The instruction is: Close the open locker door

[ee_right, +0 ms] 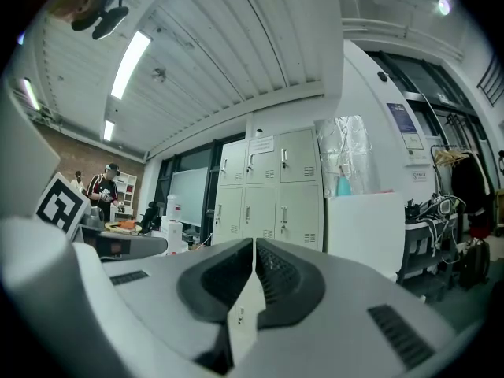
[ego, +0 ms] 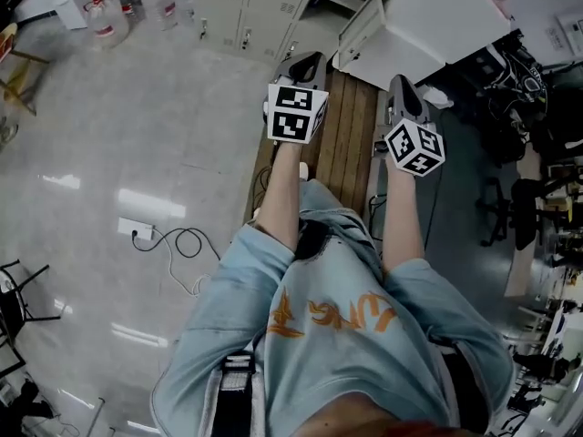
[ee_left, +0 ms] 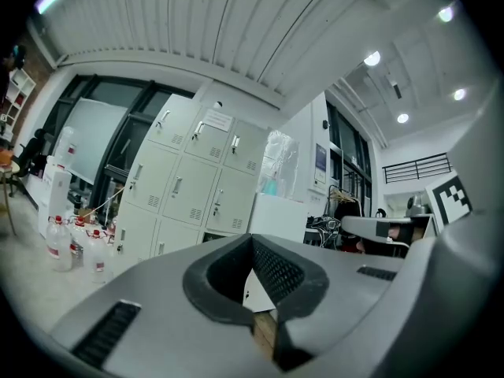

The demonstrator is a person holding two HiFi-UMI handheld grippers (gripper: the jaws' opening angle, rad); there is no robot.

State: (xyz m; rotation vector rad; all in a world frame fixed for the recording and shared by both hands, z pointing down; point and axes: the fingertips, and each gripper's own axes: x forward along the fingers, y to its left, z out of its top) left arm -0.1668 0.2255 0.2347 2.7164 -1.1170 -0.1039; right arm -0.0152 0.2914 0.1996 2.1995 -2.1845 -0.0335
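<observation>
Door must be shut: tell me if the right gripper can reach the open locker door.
Probably yes: the right gripper, jaws shut, hangs near the open locker door, nothing visibly between them.

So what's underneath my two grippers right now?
Wooden slats run below the left gripper and the right gripper, both shut and empty. Your arms and shirt cover the slats' near end, so nothing there can be seen.
</observation>
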